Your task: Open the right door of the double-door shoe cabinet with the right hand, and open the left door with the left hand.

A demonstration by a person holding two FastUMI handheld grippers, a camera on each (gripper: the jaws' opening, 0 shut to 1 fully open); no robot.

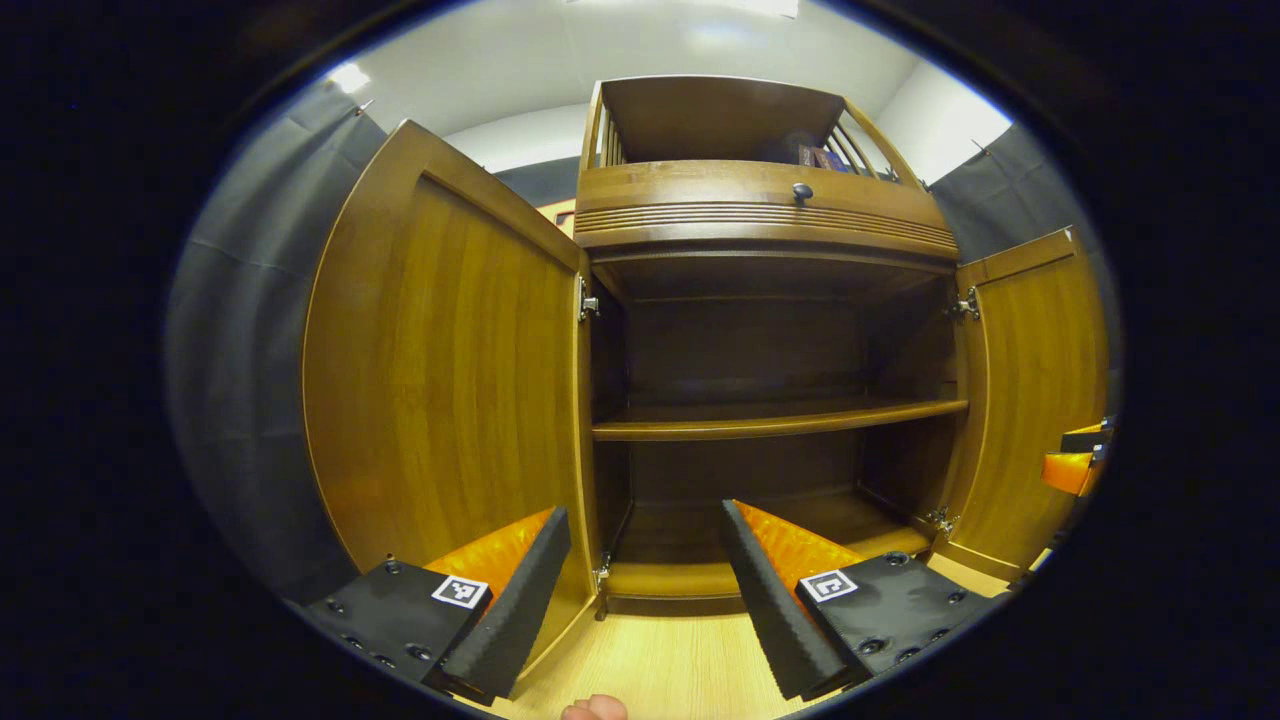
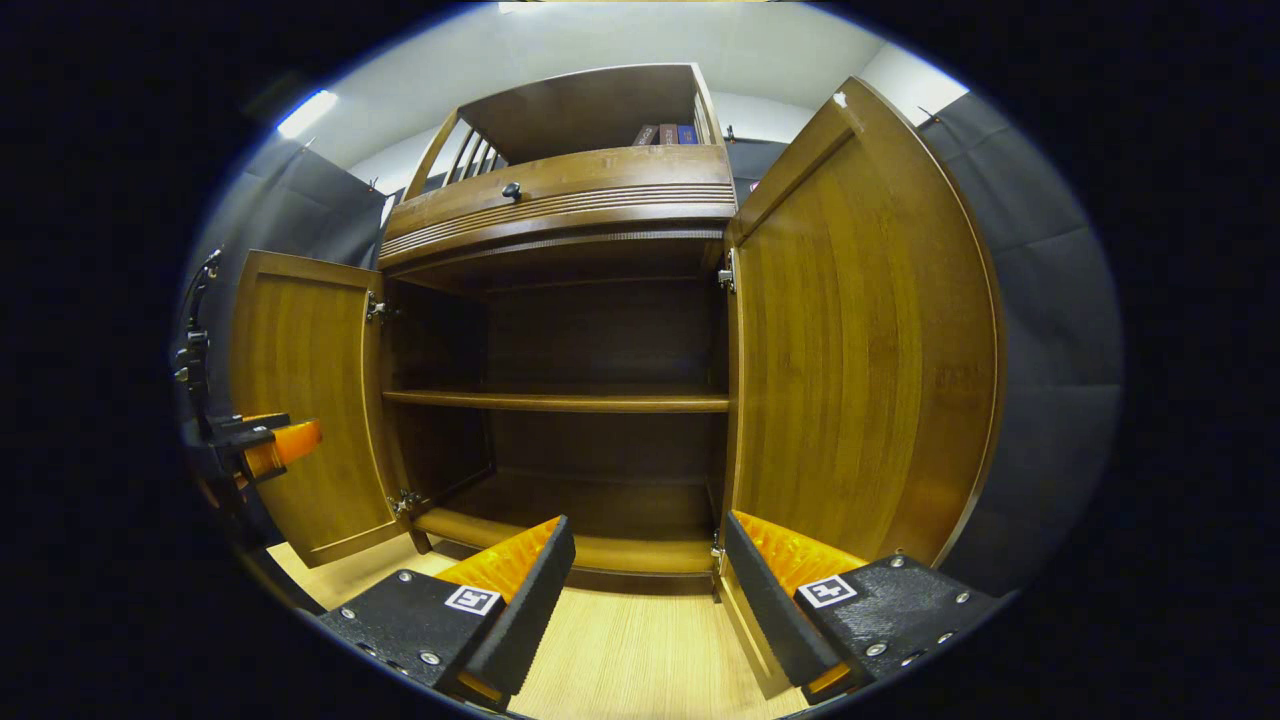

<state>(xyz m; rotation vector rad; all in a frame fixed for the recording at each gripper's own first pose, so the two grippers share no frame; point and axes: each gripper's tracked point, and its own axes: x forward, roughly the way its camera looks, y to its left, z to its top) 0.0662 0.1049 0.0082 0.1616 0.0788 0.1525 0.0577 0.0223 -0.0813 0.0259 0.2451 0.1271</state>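
A: What is the shoe cabinet (image 1: 765, 300) doing right now?

B: It is standing wide open in both views. The left door (image 1: 450, 370) is swinging out toward the left gripper view's camera, and the right door (image 2: 860, 340) is doing the same in the right gripper view.

A: And the left hand-held gripper (image 1: 645, 590)?

B: It is hovering low in front of the cabinet with its fingers spread apart, gripping nothing. The bottom edge of the left door is showing in the gap between them. A bit of a fingertip (image 1: 594, 708) is peeking in at the bottom of that view.

A: The right hand-held gripper (image 2: 650, 585)?

B: That one is also hanging open and empty, with the lower edge of the right door lying just beside its right finger.

A: What is showing inside?

B: A middle shelf (image 2: 560, 402) is running across a dark interior, and I cannot tell whether anything is lying on it. Above the doors, a drawer front with a small dark knob (image 1: 802, 190) is facing out, and a railed top shelf is holding some books (image 2: 665, 133).

A: What is underneath?

B: A pale wooden floor (image 2: 640, 650) is stretching below both grippers.
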